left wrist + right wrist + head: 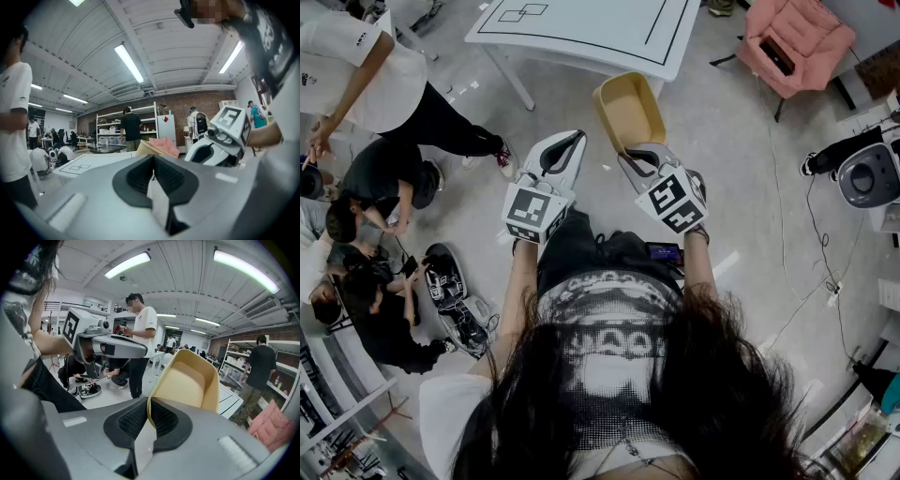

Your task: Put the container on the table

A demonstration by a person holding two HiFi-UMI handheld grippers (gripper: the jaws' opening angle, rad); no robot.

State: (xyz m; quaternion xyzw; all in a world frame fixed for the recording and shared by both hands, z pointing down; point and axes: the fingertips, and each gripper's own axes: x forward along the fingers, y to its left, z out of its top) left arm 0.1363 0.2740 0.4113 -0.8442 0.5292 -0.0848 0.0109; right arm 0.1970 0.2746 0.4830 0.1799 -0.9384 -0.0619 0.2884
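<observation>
A tan, tub-shaped container (628, 111) hangs in the air, tilted, in front of the person. My right gripper (636, 153) is shut on its near rim. In the right gripper view the rim of the container (190, 380) sits pinched between the dark pads of the right gripper (148, 416). My left gripper (572, 139) is level beside it on the left, shut and empty; its pads (140, 174) meet with nothing between them. The white table (609, 37) with black outlines stands just beyond the container. In the left gripper view the table (89, 164) is ahead at the left.
A pink chair (797, 42) stands right of the table. Several people stand and crouch at the left, around gear on the floor (455, 300). A white machine (869, 173) and cables lie at the right. Shelving (112, 129) lines the far wall.
</observation>
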